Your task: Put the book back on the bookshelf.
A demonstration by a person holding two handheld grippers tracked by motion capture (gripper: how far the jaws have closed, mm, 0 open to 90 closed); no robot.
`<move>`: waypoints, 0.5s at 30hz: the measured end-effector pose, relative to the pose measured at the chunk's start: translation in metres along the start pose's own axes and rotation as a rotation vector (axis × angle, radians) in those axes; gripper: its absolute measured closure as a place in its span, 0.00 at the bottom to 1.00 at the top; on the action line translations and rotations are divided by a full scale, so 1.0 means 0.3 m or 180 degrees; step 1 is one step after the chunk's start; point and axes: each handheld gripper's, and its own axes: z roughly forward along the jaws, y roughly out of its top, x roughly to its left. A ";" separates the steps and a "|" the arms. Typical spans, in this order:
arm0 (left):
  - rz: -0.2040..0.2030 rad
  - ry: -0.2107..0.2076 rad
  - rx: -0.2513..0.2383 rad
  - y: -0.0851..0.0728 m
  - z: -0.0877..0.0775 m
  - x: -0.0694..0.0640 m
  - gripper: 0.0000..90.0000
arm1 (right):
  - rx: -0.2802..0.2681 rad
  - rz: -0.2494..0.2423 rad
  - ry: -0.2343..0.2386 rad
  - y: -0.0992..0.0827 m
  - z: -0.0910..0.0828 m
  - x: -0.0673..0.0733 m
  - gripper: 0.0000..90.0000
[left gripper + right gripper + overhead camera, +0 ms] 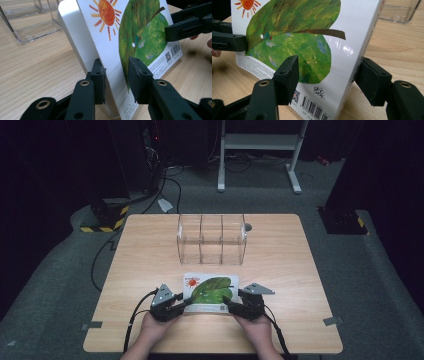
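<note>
Your left gripper (116, 72) has its jaws clamped on the book (210, 292), which lies at the table's (150, 255) near edge. Your right gripper (328, 80) straddles the opposite end, jaws part-open, not visibly pressing.

Left gripper (176, 306) and right gripper (235, 303), lower centre of the high view: black bodies, grey three-cornered top plates, trailing black cables. Jaws black, blocky, with brass-ringed screw holes. Forearms bare.
</note>
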 end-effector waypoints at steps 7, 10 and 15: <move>0.0006 0.0074 -0.0028 0.002 0.000 -0.003 0.75 | -0.0085 -0.0078 -0.0039 -0.003 -0.010 0.010 0.42; 0.0033 0.0114 -0.0031 0.003 0.001 -0.007 0.76 | -0.0134 -0.0118 -0.0049 0.000 -0.018 0.013 0.43; 0.0106 0.0186 -0.0024 0.007 0.008 -0.009 0.77 | -0.0210 -0.0153 -0.0050 0.005 -0.030 0.015 0.43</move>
